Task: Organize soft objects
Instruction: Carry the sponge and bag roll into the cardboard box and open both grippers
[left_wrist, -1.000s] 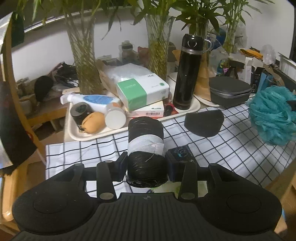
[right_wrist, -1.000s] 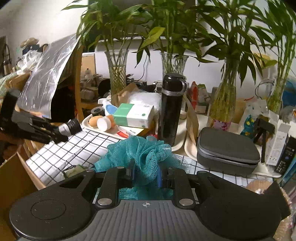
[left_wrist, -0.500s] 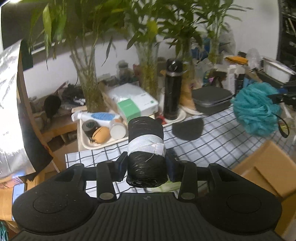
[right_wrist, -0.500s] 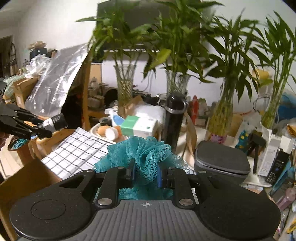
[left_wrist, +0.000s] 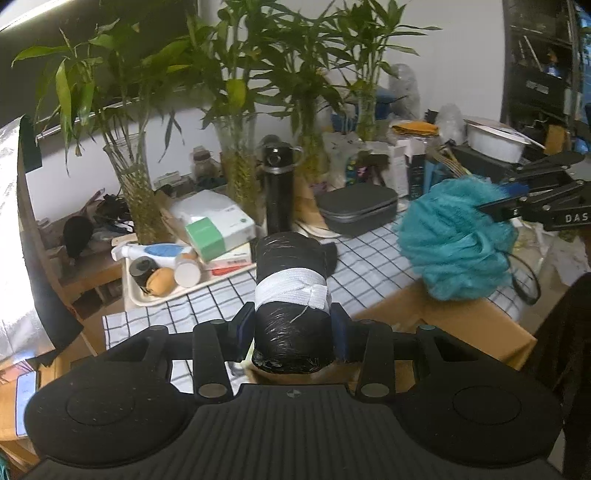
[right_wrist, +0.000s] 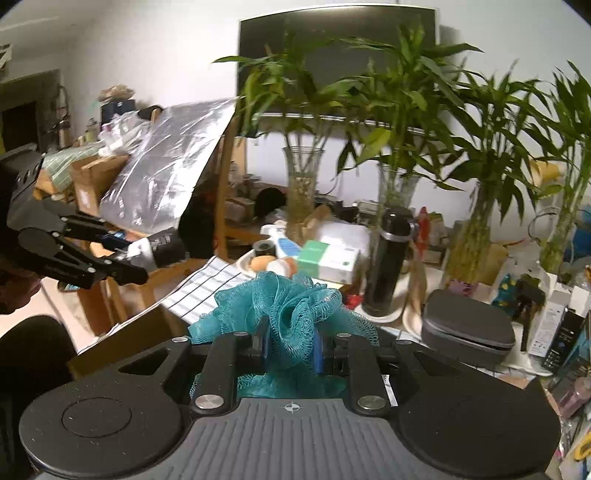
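Gripping black roll (left_wrist: 291, 295), teal loofah (right_wrist: 284, 310)

My left gripper (left_wrist: 291, 332) has a black ribbed body with 2 round discs on its sides, 2 black finger bars with silver screws, and blue pads. A small crosshair mark is on the middle. My right gripper (right_wrist: 290, 345) looks the same, in dark grey; seen from the side it shows black linkage bars with small screws and white letters "DAS".

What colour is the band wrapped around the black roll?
White, around the black roll in the left gripper; clearest in the left wrist view.
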